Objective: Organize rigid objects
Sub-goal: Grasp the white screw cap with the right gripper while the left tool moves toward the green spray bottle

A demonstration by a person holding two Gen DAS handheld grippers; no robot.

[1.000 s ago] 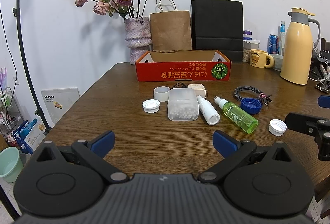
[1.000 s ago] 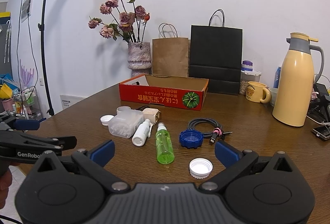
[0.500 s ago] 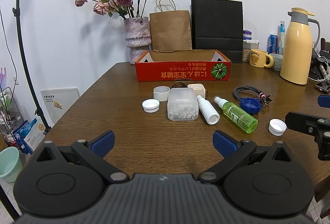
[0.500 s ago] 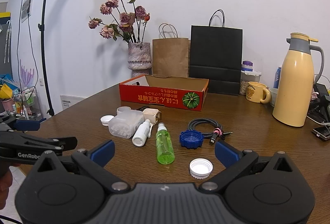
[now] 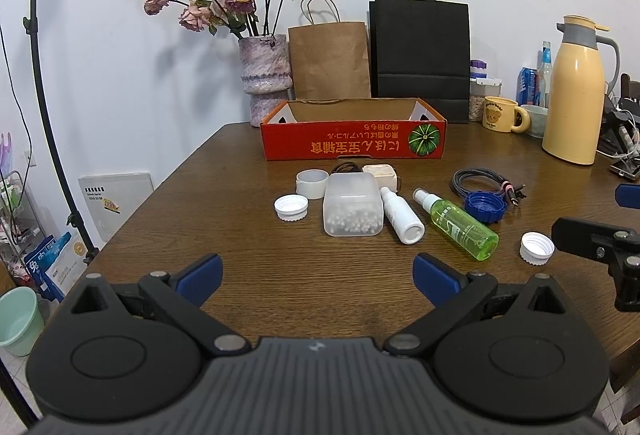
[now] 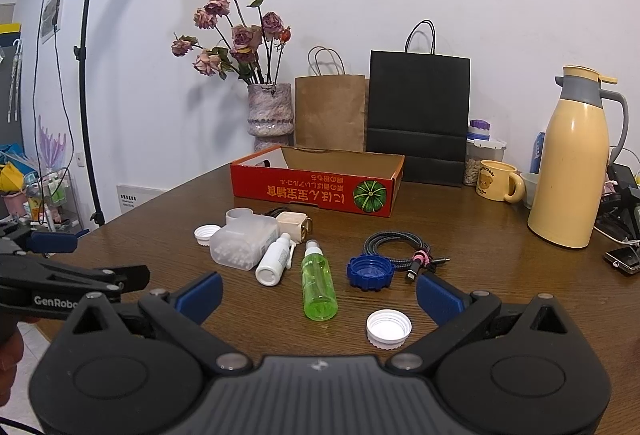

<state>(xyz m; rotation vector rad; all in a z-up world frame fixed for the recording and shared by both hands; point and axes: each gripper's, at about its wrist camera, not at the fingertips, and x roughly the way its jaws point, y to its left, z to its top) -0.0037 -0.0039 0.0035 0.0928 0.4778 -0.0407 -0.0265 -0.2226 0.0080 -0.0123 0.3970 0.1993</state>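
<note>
Several rigid items lie scattered mid-frame on the brown table (image 5: 248, 247), in front of the red cardboard box (image 5: 353, 145) at upper centre. Clustered left of centre in the left wrist view: a clear plastic container (image 5: 352, 209) on its side with small white pieces inside, a white ring-shaped cup (image 5: 312, 183) touching its upper left corner, a white cap (image 5: 291, 207) just beside to the left, a beige block (image 5: 380, 174) behind. Lying just right of the container: a white bottle (image 5: 401, 215), then a green spray bottle (image 5: 458, 223), nozzle toward the box. Further right: a blue lid (image 5: 485, 207) touching a coiled black cable (image 5: 486, 181), and a second white cap (image 5: 537, 248) near the right edge.

Spread wide with nothing between the blue pads: left gripper (image 5: 316, 273) low in its own frame, hovering over bare wood short of the cluster. Likewise parted and holding nothing: right gripper (image 6: 318, 293), with the green bottle's base and the second white cap between its fingers in the picture, not touched.

Behind the box, along the wall: vase of dried roses (image 5: 266, 77), brown paper bag (image 5: 329, 59), black paper bag (image 5: 420, 49). Upper right: yellow mug (image 5: 502, 113) and yellow thermos jug (image 5: 576, 93).
</note>
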